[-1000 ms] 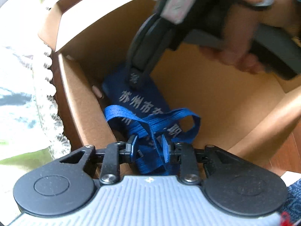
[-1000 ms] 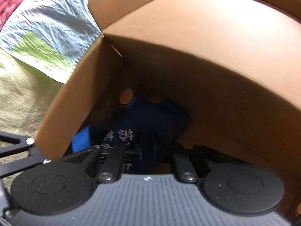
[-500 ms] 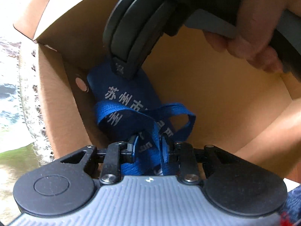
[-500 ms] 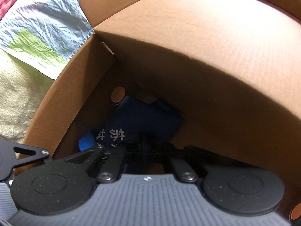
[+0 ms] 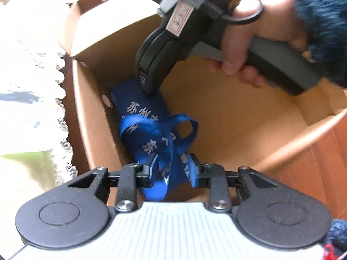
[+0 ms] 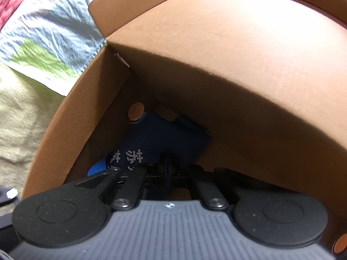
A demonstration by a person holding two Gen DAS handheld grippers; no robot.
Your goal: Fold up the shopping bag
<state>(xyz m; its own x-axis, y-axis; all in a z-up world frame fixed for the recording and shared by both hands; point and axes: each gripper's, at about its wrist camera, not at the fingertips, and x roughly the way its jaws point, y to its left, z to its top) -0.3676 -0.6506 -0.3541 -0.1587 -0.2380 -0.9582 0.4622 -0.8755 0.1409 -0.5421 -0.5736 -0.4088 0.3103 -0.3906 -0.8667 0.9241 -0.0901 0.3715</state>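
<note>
Left gripper [image 5: 171, 169] opened, bag [image 5: 147, 121] against box wall [image 5: 86, 112]

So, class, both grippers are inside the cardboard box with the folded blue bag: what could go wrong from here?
1. The loose handle straps loop between the left gripper's open fingers, so withdrawing might snag them and pull the fold apart.
2. The right gripper is shut on the shopping bag; lifting without releasing could drag it out of the cardboard box.
</note>
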